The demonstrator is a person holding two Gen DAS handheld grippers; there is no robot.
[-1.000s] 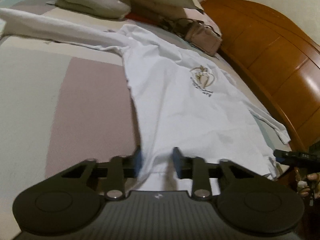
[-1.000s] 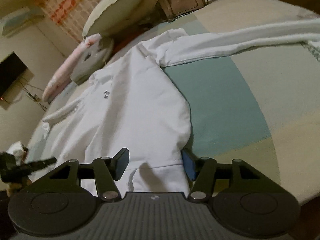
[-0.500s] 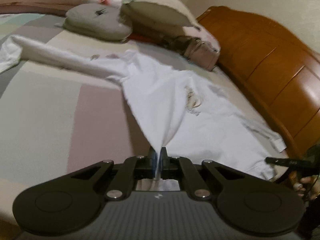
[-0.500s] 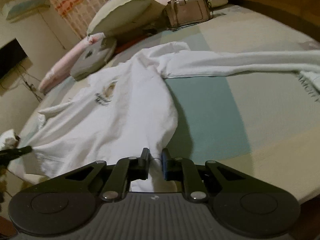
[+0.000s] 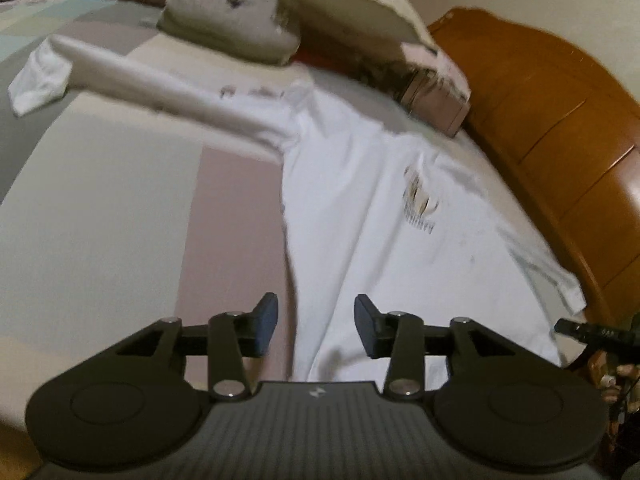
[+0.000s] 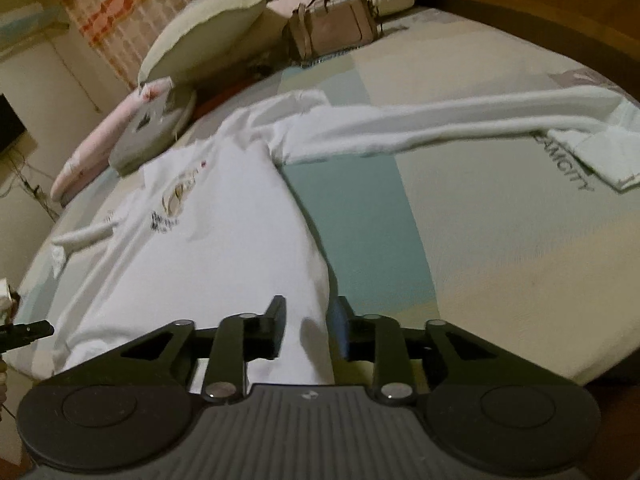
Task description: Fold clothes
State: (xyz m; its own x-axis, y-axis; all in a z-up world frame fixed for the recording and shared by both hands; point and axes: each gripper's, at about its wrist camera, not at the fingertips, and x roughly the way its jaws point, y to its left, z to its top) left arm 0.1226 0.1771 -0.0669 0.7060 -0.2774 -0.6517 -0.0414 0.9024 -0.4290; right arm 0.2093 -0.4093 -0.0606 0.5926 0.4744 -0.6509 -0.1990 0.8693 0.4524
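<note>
Both wrist views low, near hem, facing headboard-ward; shared: sweatshirt (image 5: 372, 248), seemingly pillows (image 6: 200, 32).

A: Left gripper (image 5: 316, 326), state?
B: Jaws parted, having just been opening. Both pads clear of the cloth that shows between them; nothing pinched. Tilted downward over the near edge of the bed.

A: Right gripper (image 6: 308, 330)?
B: Same. Jaws parted with a narrower gap, also just been opening. Cloth seen in the gap, but the fingers (image 6: 276, 322) do not press on it. Pitched downward at the near edge.

A: Each visible from the other's camera?
B: Yes, each other's dark tip shows at the picture's edge. A hand (image 5: 618, 376) shows at the right margin of the left view, blurred.
</note>
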